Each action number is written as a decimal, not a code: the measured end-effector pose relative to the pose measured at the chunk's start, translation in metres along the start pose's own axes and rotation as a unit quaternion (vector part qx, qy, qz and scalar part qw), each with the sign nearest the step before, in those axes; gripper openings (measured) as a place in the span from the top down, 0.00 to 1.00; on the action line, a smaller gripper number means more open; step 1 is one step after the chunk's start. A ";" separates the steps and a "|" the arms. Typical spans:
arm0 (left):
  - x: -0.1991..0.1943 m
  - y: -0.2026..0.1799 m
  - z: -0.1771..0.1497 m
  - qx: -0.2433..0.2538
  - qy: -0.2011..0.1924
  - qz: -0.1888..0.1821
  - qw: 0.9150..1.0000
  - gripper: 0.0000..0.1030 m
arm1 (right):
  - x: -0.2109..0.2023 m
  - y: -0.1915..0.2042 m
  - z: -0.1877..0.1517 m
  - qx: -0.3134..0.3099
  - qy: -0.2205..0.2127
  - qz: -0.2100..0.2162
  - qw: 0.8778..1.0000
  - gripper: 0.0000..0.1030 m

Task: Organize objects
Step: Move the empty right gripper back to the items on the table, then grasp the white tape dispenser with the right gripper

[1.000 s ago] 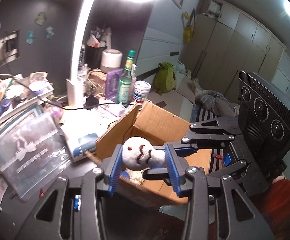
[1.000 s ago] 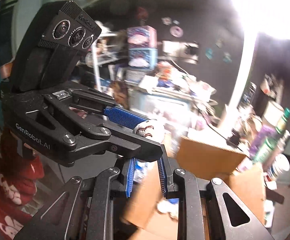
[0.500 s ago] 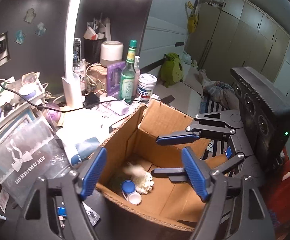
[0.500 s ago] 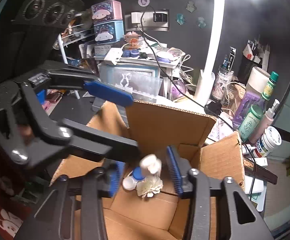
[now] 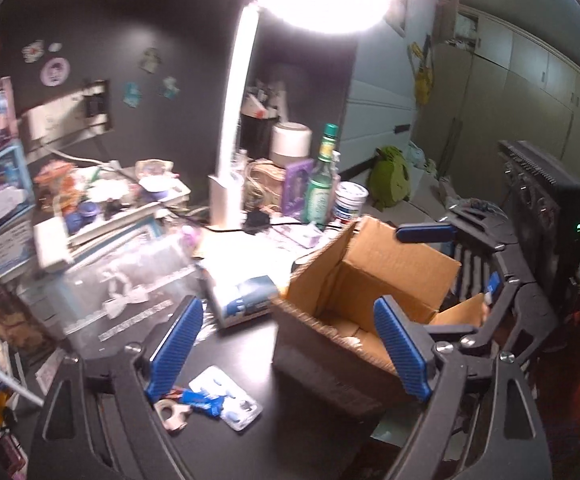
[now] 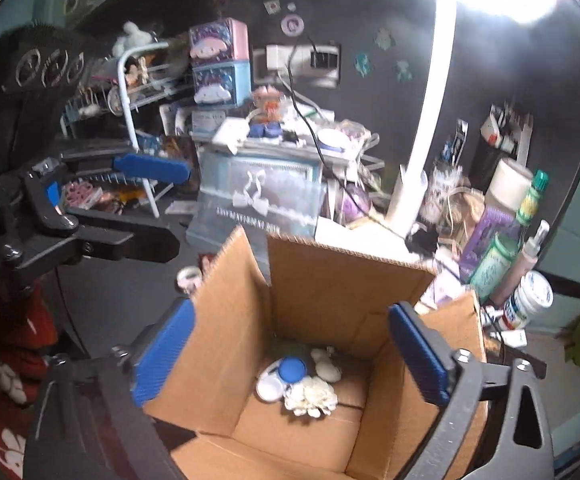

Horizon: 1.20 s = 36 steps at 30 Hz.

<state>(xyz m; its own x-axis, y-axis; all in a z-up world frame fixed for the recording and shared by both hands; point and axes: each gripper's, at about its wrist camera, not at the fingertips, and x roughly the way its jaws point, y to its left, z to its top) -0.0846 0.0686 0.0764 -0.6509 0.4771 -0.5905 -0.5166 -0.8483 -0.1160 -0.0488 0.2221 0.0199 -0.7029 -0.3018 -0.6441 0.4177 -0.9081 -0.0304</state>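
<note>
Your left gripper [image 5: 287, 346] and right gripper [image 6: 290, 354] jaws have just been opening, both empty; white doll [image 6: 322, 384] lies released inside brown cardboard box [image 6: 342, 280].

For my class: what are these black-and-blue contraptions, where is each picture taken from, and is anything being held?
No robot here: a person holds hand-operated tongs in each hand, each carrying a wide-angle camera looking along its blue fingers. One picture comes from the left tongs, the other from the right tongs; each view also catches the other tool. Both have just been opening and hold nothing. Below stands an open cardboard box containing a blue-and-white lens case and a small white doll. On the dark desk lie a blister pack, bottles and clutter.
</note>
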 end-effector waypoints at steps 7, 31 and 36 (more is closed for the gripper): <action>-0.049 0.042 -0.044 -0.025 -0.034 0.083 0.996 0.14 | -0.003 0.069 0.018 -0.043 -0.036 0.033 0.998 0.00; -0.046 0.143 -0.169 -0.120 0.004 0.124 0.985 0.14 | 0.218 0.151 -0.032 -0.014 0.095 0.063 0.993 0.43; -0.041 0.155 -0.169 -0.127 0.008 0.122 0.984 0.14 | 0.236 0.145 -0.025 -0.030 0.088 0.052 0.994 0.43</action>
<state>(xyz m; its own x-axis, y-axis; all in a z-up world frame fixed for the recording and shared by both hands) -0.0440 -0.1209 -0.0527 -0.7291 0.2494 -0.6374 -0.1883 -0.9684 -0.1635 -0.1397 0.0269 -0.1558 -0.5448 -0.3328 -0.7697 0.5203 -0.8540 0.0009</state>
